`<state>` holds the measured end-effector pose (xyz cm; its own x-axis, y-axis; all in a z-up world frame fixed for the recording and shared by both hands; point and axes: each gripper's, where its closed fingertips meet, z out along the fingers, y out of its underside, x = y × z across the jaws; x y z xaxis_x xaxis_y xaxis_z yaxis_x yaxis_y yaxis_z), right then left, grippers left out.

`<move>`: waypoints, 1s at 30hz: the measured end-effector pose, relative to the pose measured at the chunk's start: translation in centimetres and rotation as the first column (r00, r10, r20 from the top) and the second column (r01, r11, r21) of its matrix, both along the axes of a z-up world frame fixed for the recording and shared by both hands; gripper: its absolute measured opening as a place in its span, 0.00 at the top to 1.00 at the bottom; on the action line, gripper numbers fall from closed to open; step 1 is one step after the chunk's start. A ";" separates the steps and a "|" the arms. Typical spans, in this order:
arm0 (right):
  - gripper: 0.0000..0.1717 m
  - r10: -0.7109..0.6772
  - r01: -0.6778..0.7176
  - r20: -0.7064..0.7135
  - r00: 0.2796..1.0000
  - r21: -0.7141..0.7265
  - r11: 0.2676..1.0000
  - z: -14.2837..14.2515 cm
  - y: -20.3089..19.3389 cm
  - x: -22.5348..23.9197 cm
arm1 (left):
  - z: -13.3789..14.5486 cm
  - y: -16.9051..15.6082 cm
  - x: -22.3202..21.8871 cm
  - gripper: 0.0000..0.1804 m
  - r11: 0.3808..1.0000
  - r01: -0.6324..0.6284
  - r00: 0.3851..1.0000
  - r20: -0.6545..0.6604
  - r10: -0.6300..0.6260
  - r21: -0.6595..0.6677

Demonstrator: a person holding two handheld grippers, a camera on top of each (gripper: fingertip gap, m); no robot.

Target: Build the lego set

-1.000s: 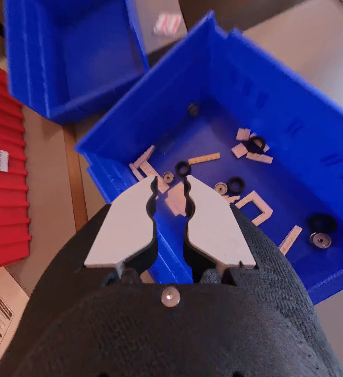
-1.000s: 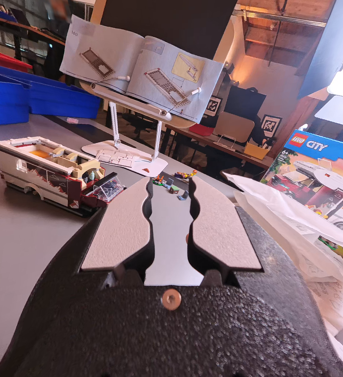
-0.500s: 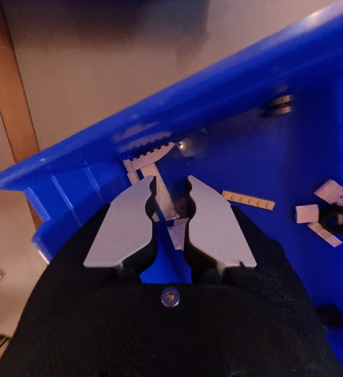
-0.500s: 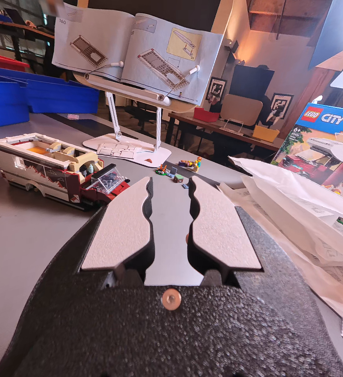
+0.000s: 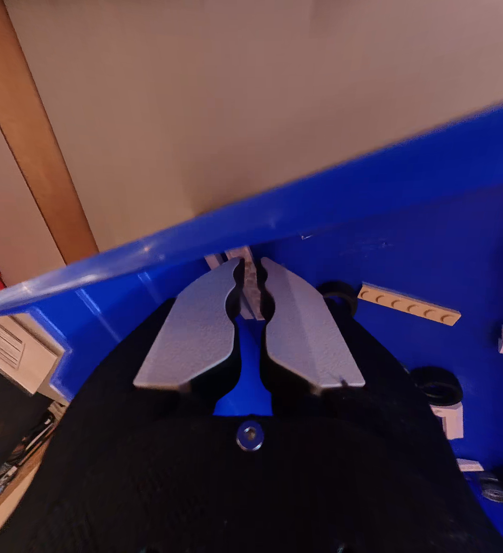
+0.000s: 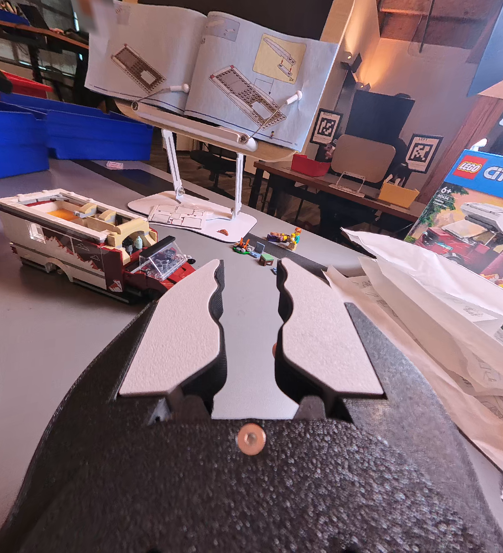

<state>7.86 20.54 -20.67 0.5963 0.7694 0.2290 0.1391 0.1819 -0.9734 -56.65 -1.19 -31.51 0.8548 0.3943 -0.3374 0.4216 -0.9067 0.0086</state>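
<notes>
So the left gripper (image 5: 250,266) is clamping down on a long light-grey studded plate (image 5: 251,284), pads pressing on both of its narrow sides. The plate's long axis is running straight along the fingers, pointing away from the camera toward the near wall of the blue bin (image 5: 364,191), and its far end is sitting right up under that rim. Another pale plate (image 5: 214,263) is lying just beside it on the left. Off to the right on the bin floor, a tan six-stud plate (image 5: 409,308) is lying at a slant, with a black tyre (image 5: 338,294) between it and the fingers. The right gripper (image 6: 248,266) is hanging over the grey table (image 6: 49,344) with its jaws apart and nothing between them. A built camper van model (image 6: 88,242) is sitting to its left, an open instruction booklet (image 6: 208,68) is propped on a white stand (image 6: 202,221) ahead, and a printed toy set box (image 6: 483,215) is standing behind crumpled white paper bags (image 6: 439,299) on the right; there's lettering on the box.
</notes>
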 end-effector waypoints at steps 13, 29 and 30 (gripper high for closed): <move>0.81 0.007 -0.007 0.006 1.000 0.006 1.000 0.0 -0.3 -0.2 | 7.3 4.4 9.8 0.99 0.798 0.272 0.889 0.178 -0.423 0.537; 0.75 0.656 -0.650 -0.030 0.754 -0.177 0.739 3.2 -15.8 -9.6 | 20.3 3.0 48.8 1.00 -0.234 -0.131 0.229 -0.200 -0.953 0.963; 0.75 0.672 -0.664 -0.022 0.740 -0.185 0.724 3.4 -16.8 -10.3 | 20.1 3.1 50.2 1.00 -0.226 -0.179 0.203 -0.189 -0.961 0.957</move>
